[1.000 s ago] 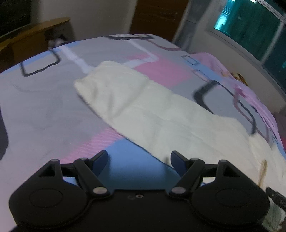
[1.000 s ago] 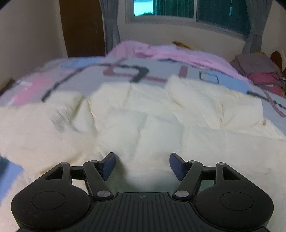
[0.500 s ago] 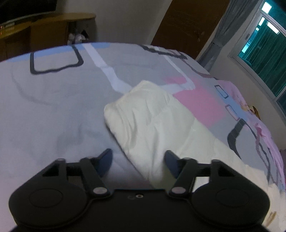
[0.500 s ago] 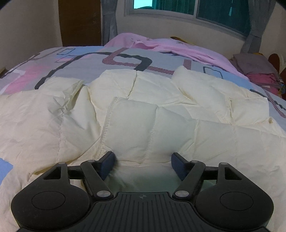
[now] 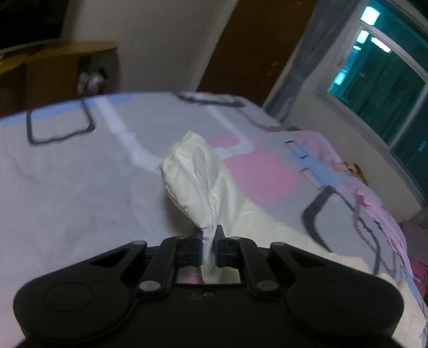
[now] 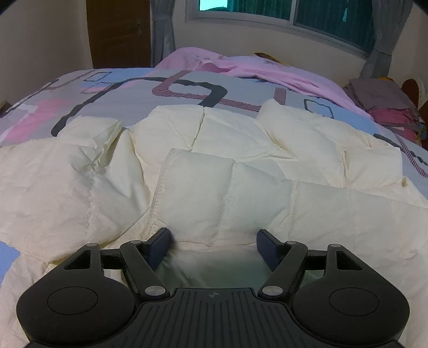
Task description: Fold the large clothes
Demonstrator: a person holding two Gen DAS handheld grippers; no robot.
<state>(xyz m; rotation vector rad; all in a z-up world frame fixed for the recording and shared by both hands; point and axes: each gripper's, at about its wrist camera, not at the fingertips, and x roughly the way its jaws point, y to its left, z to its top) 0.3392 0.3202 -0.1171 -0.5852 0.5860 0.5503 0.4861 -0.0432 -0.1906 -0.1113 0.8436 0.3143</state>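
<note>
A cream quilted garment (image 6: 198,192) lies spread and rumpled across the patterned bed sheet (image 6: 133,88). In the left wrist view one end of it, a puffy sleeve-like part (image 5: 187,171), rises off the sheet (image 5: 67,174). My left gripper (image 5: 208,235) is shut on this part, with the cloth pinched between the blue pads. My right gripper (image 6: 214,241) hovers low over the garment's near edge. Its jaws stand open and a padded panel bulges between the fingers.
A pink blanket (image 6: 254,69) is bunched at the head of the bed under the window (image 6: 294,16). Folded clothes (image 6: 388,101) are stacked at the right. A wooden desk (image 5: 53,67) and a brown door (image 5: 254,45) stand beyond the bed.
My left gripper moved along the garment to its end and closed on the cloth, which now lifts off the sheet. The right gripper barely moved and stayed open.
</note>
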